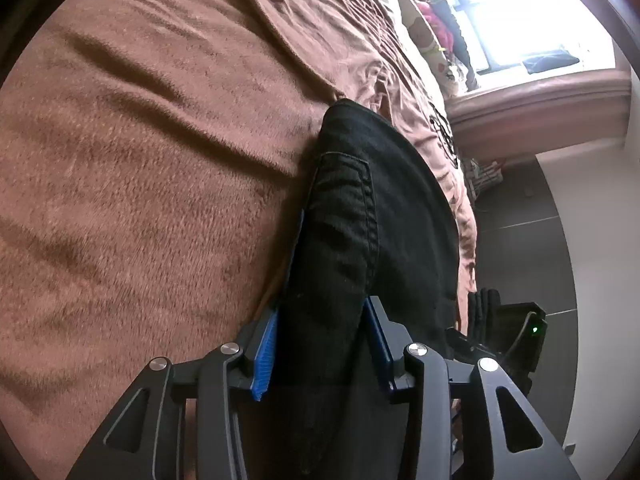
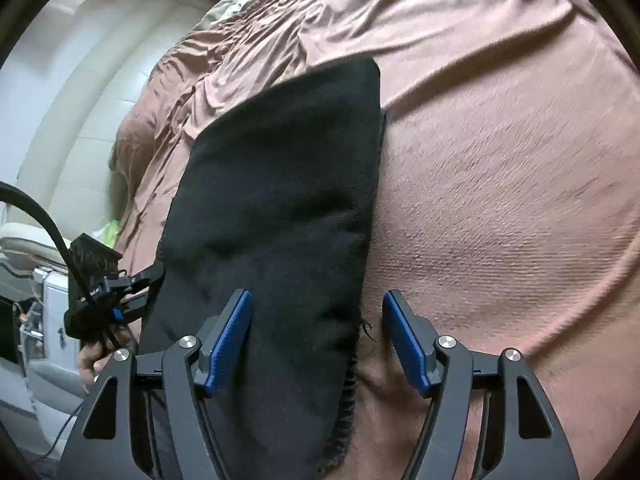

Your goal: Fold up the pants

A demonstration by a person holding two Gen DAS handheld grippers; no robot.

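Across the bed spreads a brown fuzzy blanket (image 1: pixel 140 184), rumpled into long soft ridges, with a thinner, wrinkled pinkish-brown sheet (image 2: pixel 248 40) bunched beyond it. Seen by the left wrist camera, a bright window (image 1: pixel 520 12) stands past the far end of the bed with a heap of coloured clothes (image 1: pixel 436 24) on its ledge, and dark floor tiles (image 1: pixel 516 216) run along the bedside. From the right wrist camera, white panelled wall (image 2: pixel 72 112) fills the left side, and a person's hand (image 2: pixel 90 360) shows at the lower left under a black cable (image 2: pixel 48 220). On the blanket lie the black corduroy pants (image 2: pixel 276 216), folded into a long thick strip, a stitched pocket seam visible in the left view. Nothing stands between either tool and the cloth. The left gripper (image 1: pixel 320 344) has the folded strip running between its 2 blue-padded fingers (image 1: pixel 266 356); whether the pads press the cloth I cannot tell. The right gripper (image 2: pixel 316 340) is spread wide, its left blue pad (image 2: pixel 228 344) over the pants and the other over bare blanket, so the frayed right edge of the strip sits between the fingers with a clear gap to the right pad; it grips nothing.
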